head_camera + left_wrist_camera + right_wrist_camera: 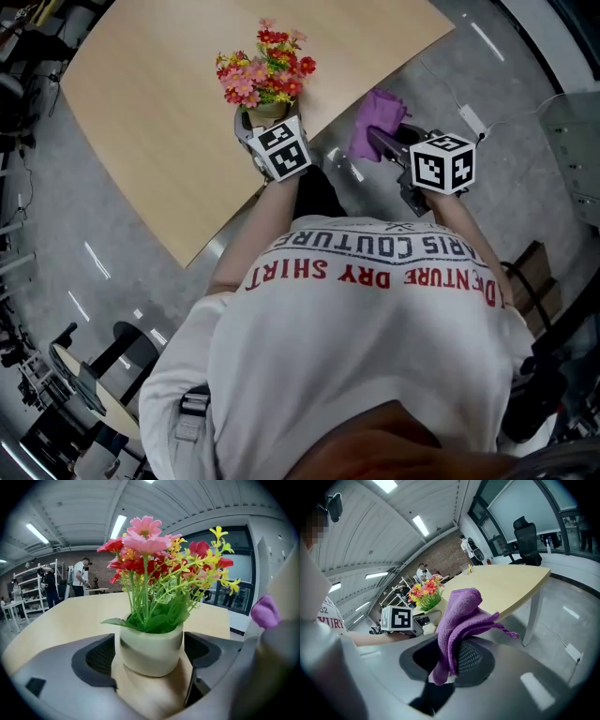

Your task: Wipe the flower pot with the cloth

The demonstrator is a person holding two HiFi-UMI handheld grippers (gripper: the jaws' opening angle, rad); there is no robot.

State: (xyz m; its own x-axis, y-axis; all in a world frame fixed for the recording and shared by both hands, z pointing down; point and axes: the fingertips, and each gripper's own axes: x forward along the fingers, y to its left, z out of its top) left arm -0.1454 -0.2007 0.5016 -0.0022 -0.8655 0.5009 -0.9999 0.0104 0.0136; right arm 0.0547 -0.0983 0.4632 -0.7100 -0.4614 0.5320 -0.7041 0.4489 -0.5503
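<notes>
Over the tan table (169, 122), my left gripper (150, 660) squeezes the flower pot (151, 646). At its three o'clock, my right gripper (446, 662) pinches the purple cloth (461, 613).

Left gripper (268, 122): jaws wide, pads pressing both sides of the pot (151, 651). Right gripper (452, 657), off to its right: jaws clamped on the cloth (461, 616).

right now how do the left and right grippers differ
The left gripper has its jaws wide, clamped on the flower pot at the edge of the table. The right gripper has its jaws nearly together, pinching the purple cloth, out beyond the table. Both hold something.
</notes>
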